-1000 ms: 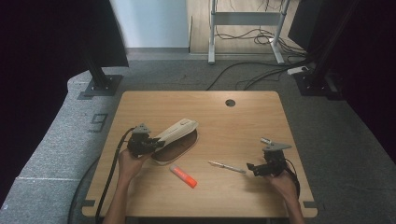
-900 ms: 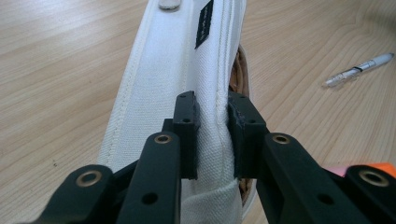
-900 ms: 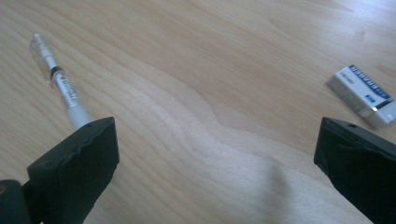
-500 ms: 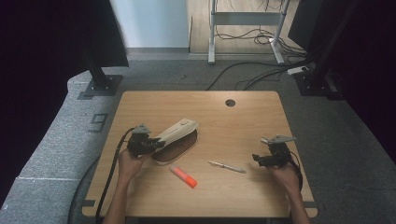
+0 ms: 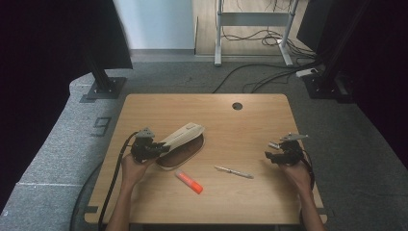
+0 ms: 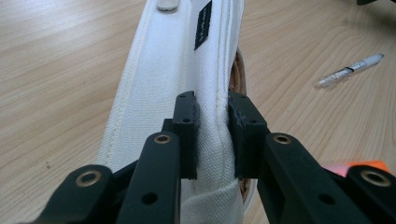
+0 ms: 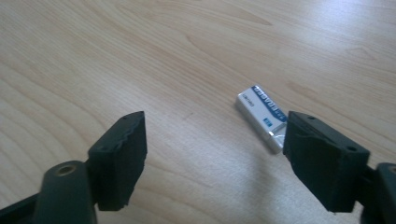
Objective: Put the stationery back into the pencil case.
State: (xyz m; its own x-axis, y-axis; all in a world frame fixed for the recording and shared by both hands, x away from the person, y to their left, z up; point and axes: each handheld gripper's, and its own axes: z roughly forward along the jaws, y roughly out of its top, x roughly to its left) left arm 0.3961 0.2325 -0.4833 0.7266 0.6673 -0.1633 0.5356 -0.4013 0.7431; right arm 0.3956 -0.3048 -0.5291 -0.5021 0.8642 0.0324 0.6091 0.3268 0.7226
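R gripper (image 5: 272, 153) now right of pen (image 5: 234, 172), fingers narrowing by eraser (image 7: 261, 116).

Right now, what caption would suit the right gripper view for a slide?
Open right gripper above a wooden table, a small white eraser lying by one jaw.

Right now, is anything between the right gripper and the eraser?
Nothing visible. The right gripper has been closing its jaws with nothing between them; the eraser lies on bare table just ahead, beside one jaw.
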